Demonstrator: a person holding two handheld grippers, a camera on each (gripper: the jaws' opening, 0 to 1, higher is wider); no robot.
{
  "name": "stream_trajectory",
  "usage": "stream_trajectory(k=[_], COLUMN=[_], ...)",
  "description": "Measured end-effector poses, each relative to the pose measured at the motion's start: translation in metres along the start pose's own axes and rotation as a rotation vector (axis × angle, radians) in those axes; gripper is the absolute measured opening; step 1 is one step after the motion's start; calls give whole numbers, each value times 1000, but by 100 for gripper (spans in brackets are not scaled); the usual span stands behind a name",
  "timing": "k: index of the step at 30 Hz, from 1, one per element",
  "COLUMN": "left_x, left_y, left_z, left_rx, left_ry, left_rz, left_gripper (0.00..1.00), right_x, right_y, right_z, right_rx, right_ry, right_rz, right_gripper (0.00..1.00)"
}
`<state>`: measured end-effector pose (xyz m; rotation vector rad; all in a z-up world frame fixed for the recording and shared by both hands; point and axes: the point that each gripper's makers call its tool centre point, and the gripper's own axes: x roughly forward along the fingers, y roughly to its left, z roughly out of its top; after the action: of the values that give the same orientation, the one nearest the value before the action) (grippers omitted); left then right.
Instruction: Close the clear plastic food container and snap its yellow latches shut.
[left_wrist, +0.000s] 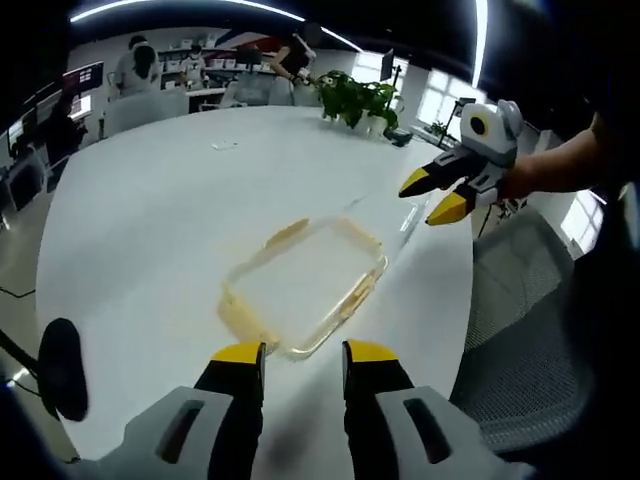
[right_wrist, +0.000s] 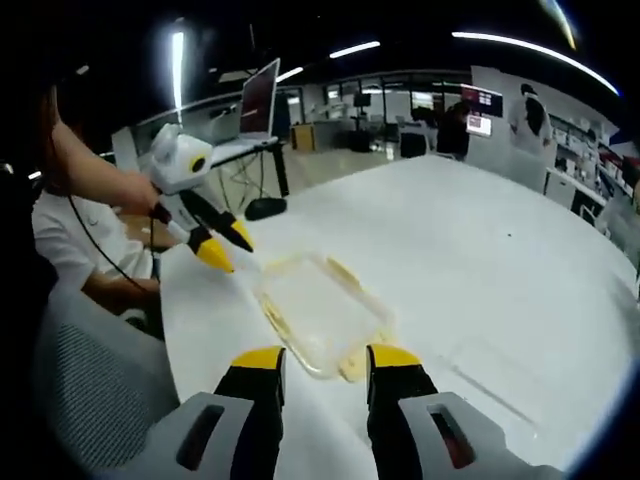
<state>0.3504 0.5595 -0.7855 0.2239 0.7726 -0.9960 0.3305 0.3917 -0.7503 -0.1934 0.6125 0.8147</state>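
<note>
A clear rectangular food container with pale yellow latches along its rim lies flat on the round white table. My left gripper is open and empty, its yellow tips just short of the container's near edge. My right gripper hovers open beyond the container's far right corner, above a faint clear piece on the table. In the right gripper view the container lies just ahead of my open right gripper. The left gripper is open at its far left end.
A potted plant stands at the table's far edge. A grey mesh chair sits at the right edge, and a black round object at the near left. A seated person and an open laptop lie beyond the table.
</note>
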Motion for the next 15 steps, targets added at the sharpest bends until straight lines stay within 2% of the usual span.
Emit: stream_trajectory(k=[9,15], left_x=[2,4], left_y=[10,14], left_z=[-1,-2], left_rx=[61,120], left_ry=[31,64], left_rz=[-9,-19], left_gripper=[30,30], right_x=[7,10], right_y=[-7,-12], right_z=[-11,-10], right_rx=[-42,-72], right_ry=[70,103], right_rz=[1,7], right_gripper=[33,34])
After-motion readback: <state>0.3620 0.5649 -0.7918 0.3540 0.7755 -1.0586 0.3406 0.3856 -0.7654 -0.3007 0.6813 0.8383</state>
